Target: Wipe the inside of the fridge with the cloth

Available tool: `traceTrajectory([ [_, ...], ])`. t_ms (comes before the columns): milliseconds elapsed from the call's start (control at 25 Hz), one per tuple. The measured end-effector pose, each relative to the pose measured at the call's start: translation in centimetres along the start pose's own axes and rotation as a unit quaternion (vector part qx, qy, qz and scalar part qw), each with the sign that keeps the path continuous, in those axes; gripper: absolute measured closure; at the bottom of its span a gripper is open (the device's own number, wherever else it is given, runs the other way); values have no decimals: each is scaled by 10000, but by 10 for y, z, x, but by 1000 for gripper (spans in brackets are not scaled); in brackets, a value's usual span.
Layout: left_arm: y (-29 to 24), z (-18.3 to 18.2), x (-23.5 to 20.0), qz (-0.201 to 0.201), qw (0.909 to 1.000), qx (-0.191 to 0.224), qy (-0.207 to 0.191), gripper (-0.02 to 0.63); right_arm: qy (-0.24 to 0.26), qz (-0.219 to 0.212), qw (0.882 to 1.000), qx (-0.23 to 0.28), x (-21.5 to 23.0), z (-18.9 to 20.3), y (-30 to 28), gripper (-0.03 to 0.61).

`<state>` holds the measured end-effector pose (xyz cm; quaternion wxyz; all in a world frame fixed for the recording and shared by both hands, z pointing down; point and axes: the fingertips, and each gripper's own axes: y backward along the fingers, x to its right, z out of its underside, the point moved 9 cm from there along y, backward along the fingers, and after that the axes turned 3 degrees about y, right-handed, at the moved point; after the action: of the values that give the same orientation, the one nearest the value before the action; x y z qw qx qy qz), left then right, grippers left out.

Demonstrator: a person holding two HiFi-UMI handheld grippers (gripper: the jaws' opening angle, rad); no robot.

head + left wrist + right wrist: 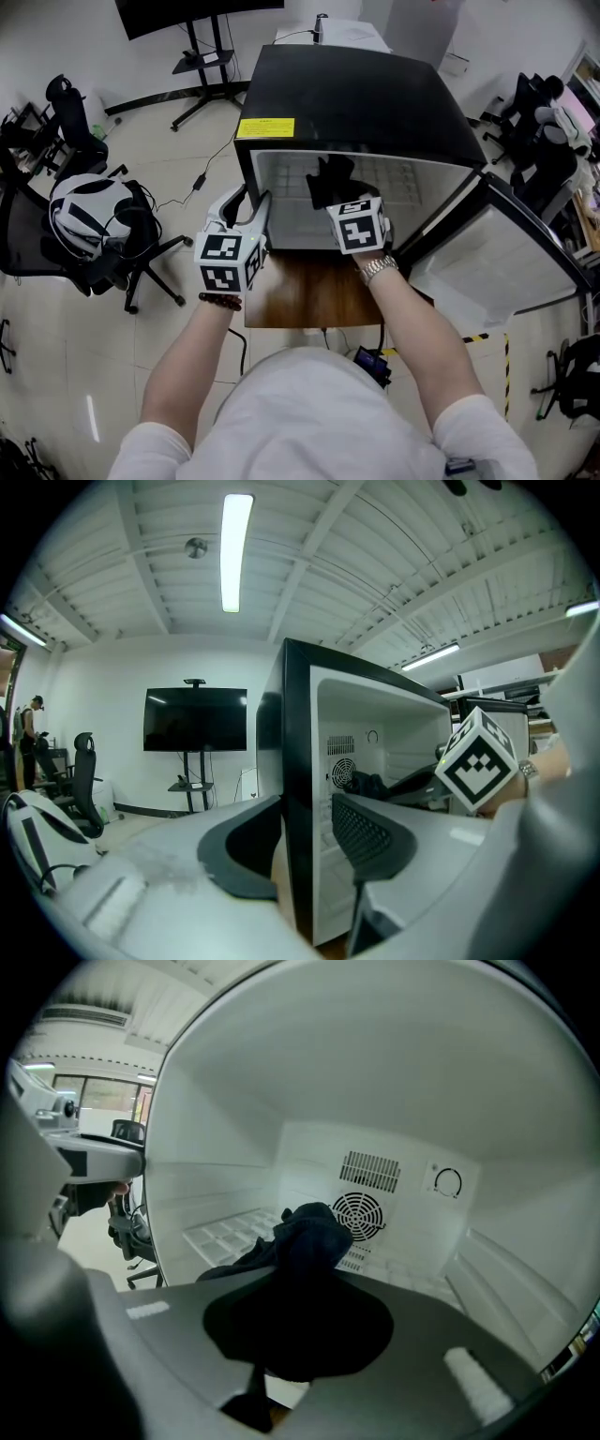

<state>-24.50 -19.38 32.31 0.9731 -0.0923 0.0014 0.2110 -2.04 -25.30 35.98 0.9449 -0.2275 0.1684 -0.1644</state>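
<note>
With the 9 o'clock wall of the fridge (356, 94) clamped by the left claw (305, 832), the cloth (314, 1232), pinched in the right claw (300, 1330), is held inside: wiping is judged under way, not finished.

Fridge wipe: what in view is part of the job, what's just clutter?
Job: fridge, its open door, cloth in right gripper, left gripper astride fridge wall.
Clutter: office chair, TV.
</note>
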Motion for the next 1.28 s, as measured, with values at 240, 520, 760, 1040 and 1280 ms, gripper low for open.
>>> traceTrajectory([
  [240, 1, -1, 1, -32, 10000, -20, 4, 446, -158, 209, 9996, -94, 26, 14, 9, 511],
  [520, 1, 0, 1, -53, 10000, -55, -2, 446, -308, 489, 9981, -224, 56, 30, 20, 511],
  [760, 1, -1, 1, -102, 9999, -26, 37, 446, -435, 654, 9966, -256, 77, 40, 28, 512],
  [1040, 1, -1, 2, -148, 9999, -14, 88, 446, -457, 874, 9948, -249, 93, 45, 35, 512],
  [1280, 1, -1, 1, -172, 9998, 12, 134, 446, -618, 1047, 9916, -441, 101, 55, 39, 512],
])
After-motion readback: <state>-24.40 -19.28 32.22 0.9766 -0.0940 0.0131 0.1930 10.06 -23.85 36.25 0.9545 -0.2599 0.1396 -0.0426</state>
